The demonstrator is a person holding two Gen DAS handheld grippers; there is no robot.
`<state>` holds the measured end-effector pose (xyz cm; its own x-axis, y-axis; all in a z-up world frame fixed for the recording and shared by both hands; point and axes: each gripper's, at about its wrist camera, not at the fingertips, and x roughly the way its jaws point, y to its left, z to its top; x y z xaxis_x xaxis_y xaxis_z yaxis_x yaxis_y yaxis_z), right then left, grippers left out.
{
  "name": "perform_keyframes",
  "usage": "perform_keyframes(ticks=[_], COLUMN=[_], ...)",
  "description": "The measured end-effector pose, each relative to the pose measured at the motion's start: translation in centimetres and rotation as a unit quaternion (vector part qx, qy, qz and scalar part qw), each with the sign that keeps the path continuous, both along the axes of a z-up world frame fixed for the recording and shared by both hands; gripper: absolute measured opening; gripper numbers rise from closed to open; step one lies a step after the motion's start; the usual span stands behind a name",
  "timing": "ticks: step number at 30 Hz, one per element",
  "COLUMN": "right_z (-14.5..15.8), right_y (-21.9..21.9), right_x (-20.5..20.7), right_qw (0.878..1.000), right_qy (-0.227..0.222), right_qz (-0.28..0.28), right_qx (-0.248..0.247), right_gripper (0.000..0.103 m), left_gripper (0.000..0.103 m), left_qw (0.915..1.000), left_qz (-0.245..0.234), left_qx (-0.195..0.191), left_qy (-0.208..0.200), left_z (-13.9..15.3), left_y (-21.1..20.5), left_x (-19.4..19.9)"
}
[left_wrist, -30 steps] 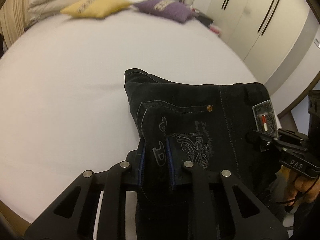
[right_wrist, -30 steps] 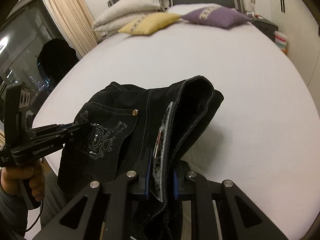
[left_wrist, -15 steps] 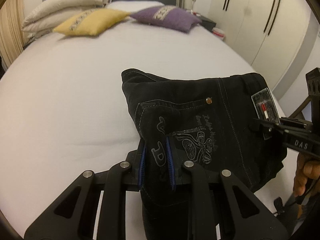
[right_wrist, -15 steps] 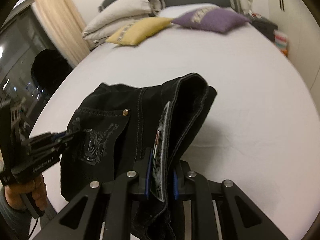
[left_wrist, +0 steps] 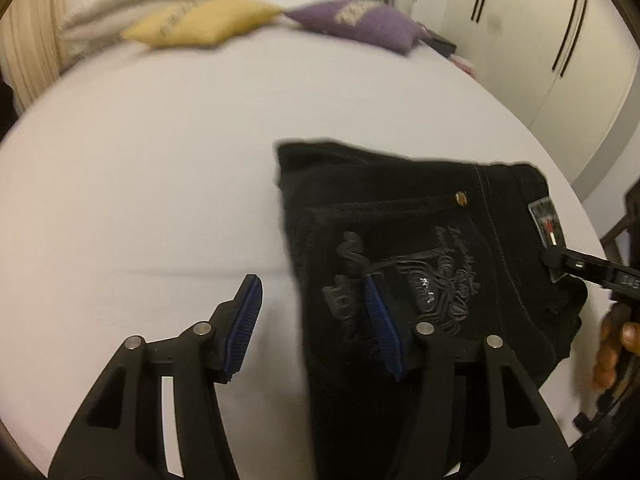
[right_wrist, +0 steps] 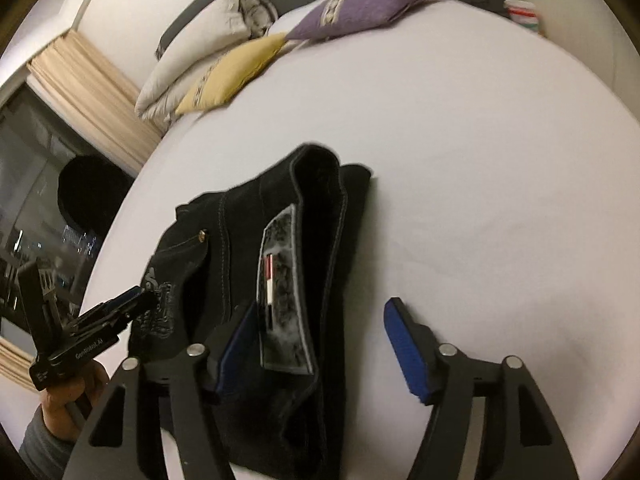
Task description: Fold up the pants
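Observation:
Black folded pants (left_wrist: pixel 400 208) with a silver print on the back pocket lie on the white bed (left_wrist: pixel 160 160). My left gripper (left_wrist: pixel 312 320) is opening. Its right pad (left_wrist: pixel 380 328) lies over the cloth near the pants' left edge and its left pad (left_wrist: pixel 244 332) stands clear over the sheet. My right gripper (right_wrist: pixel 320 340) is opening too, its pads apart on either side of the waistband with the label patch (right_wrist: pixel 280 280). Neither grips the pants (right_wrist: pixel 240 208). Each gripper shows in the other's view: the right gripper (left_wrist: pixel 552 258) and the left gripper (right_wrist: pixel 144 298).
A yellow pillow (left_wrist: pixel 204 22), a purple pillow (left_wrist: pixel 360 26) and beige pillows (right_wrist: pixel 208 32) lie at the head of the bed. White wardrobe doors (left_wrist: pixel 560 40) stand to the right, a curtain (right_wrist: pixel 88 92) and a dark window (right_wrist: pixel 40 200) to the left. The pants sit near the bed's front edge.
Both grippers were shut on the pants' near edge and carried it down onto the bed. Both now stand apart from the cloth, and the pants lie flatter. The right view has rolled.

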<state>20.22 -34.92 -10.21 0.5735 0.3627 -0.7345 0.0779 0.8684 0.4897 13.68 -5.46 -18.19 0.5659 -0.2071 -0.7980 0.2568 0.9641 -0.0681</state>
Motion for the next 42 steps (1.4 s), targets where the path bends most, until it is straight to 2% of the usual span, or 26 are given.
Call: perform_keyframes(ticks=[3, 5, 7, 8, 9, 11, 13, 14, 16, 17, 18, 22, 24, 27, 29, 31, 33, 37, 39, 42], right_z=[2.5, 4.8, 7.5, 8.8, 10.2, 13.8, 17.1, 18.5, 21.4, 22.6, 23.5, 26.0, 26.5, 27.1, 27.4, 27.4, 27.0, 25.4, 24.2, 22.8], right_y=[-0.4, -0.6, -0.3, -0.1, 0.3, 1.4, 2.7, 3.5, 5.2, 6.1, 6.8, 8.1, 8.3, 8.3, 8.7, 9.3, 9.9, 10.5, 10.6, 11.1], right_x=[-2.5, -4.8, -7.4, -8.6, -9.8, -12.9, -15.8, -17.5, -20.7, -22.0, -23.0, -25.8, -26.7, -27.9, -28.5, -28.5, -28.3, -27.0, -26.2, -25.5], right_qw=[0.998, 0.996, 0.991, 0.988, 0.984, 0.971, 0.952, 0.940, 0.912, 0.902, 0.897, 0.892, 0.899, 0.908, 0.910, 0.912, 0.915, 0.936, 0.947, 0.954], right_qy=[-0.021, -0.049, -0.082, -0.098, -0.117, -0.172, -0.232, -0.265, -0.329, -0.351, -0.361, -0.363, -0.352, -0.342, -0.332, -0.316, -0.300, -0.236, -0.203, -0.171], right_qz=[-0.031, -0.049, -0.066, -0.073, -0.080, -0.098, -0.114, -0.123, -0.127, -0.122, -0.114, -0.110, -0.111, -0.114, -0.117, -0.122, -0.120, -0.114, -0.114, -0.111], right_qx=[-0.044, -0.061, -0.085, -0.094, -0.106, -0.135, -0.164, -0.177, -0.209, -0.221, -0.227, -0.245, -0.236, -0.216, -0.218, -0.232, -0.243, -0.234, -0.223, -0.220], right_gripper=[0.072, 0.075, 0.075, 0.076, 0.076, 0.091, 0.103, 0.103, 0.103, 0.103, 0.103, 0.103, 0.103, 0.103, 0.103, 0.103, 0.103, 0.103, 0.103, 0.103], left_gripper=[0.065, 0.069, 0.080, 0.084, 0.093, 0.103, 0.103, 0.103, 0.103, 0.103, 0.103, 0.103, 0.103, 0.103, 0.103, 0.103, 0.103, 0.103, 0.103, 0.103], left_qw=[0.9984, 0.9952, 0.9879, 0.9826, 0.9754, 0.9584, 0.9448, 0.9374, 0.9297, 0.9305, 0.9334, 0.9413, 0.9438, 0.9583, 0.9611, 0.9662, 0.9730, 0.9828, 0.9848, 0.9872], left_qz=[0.011, 0.019, 0.026, 0.030, 0.035, 0.051, 0.061, 0.068, 0.069, 0.063, 0.059, 0.057, 0.045, 0.044, 0.056, 0.079, 0.086, 0.100, 0.107, 0.108], left_qx=[0.008, 0.004, 0.009, 0.013, 0.016, 0.019, 0.025, 0.039, 0.059, 0.061, 0.056, 0.004, -0.019, -0.001, 0.012, 0.022, 0.012, 0.014, 0.020, 0.028], left_qy=[-0.054, -0.096, -0.152, -0.183, -0.217, -0.280, -0.321, -0.339, -0.357, -0.356, -0.349, -0.333, -0.327, -0.282, -0.270, -0.244, -0.214, -0.155, -0.135, -0.114], left_z=[3.0, 5.2, 8.2, 9.7, 11.4, 14.7, 17.6, 18.8, 20.2, 20.9, 21.4, 23.3, 24.2, 24.6, 24.4, 23.6, 22.6, 20.2, 18.8, 17.0], left_y=[1.4, 2.2, 2.6, 2.7, 2.8, 2.7, 2.4, 2.0, 1.2, 0.9, 0.8, 1.3, 1.8, 1.7, 1.6, 1.5, 1.5, 1.3, 1.2, 1.0], left_x=[-2.6, -4.7, -8.3, -10.2, -12.4, -16.2, -20.0, -21.6, -23.9, -25.1, -25.8, -29.2, -30.6, -31.0, -30.9, -30.3, -29.8, -28.8, -28.1, -27.1])
